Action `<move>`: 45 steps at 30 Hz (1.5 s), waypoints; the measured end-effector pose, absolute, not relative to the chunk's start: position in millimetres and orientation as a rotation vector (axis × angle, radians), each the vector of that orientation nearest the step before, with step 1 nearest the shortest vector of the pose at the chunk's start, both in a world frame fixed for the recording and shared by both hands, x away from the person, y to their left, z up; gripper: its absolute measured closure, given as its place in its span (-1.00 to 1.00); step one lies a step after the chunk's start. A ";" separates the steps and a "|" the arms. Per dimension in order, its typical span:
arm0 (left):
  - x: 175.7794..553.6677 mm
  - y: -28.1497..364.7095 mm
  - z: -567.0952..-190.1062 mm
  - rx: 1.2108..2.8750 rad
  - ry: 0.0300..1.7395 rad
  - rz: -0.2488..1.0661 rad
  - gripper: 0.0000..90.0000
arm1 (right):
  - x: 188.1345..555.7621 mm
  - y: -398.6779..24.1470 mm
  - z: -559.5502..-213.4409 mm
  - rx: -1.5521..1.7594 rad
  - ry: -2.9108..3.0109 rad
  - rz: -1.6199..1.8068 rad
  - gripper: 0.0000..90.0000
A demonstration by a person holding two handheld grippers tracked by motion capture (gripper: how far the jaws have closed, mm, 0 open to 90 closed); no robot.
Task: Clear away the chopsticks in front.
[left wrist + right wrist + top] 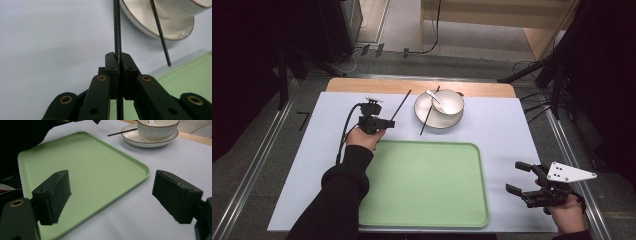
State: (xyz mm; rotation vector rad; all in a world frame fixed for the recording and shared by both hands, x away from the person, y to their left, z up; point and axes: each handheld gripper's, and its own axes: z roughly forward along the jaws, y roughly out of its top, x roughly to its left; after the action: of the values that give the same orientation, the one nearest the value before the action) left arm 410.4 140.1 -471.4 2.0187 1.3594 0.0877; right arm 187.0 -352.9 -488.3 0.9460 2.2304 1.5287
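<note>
A black chopstick (117, 37) is clamped between the closed jaws of the left gripper (388, 123), lifted over the white mat left of the bowl (447, 102). The carrying step is judged underway; next, lowering onto the green tray (427, 185) seems called for. The right gripper (522, 179) is held wide open and empty, right of the tray.

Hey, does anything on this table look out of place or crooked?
Yes: the chopsticks are split up. One chopstick leans askew across the plate under the bowl, its tip on the table. The other chopstick is clamped in the left gripper. Nothing looks spilled or broken.
</note>
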 end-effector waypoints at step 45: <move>248.7 182.2 -495.1 2.083 1.400 -0.031 0.90 | 190.6 -347.7 -486.3 0.928 2.242 1.531 -0.66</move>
State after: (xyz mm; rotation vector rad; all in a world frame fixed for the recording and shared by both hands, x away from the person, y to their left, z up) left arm 248.7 182.2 -495.1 2.0828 1.4000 -0.0312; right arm 190.6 -347.7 -486.3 0.9283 2.2424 1.5310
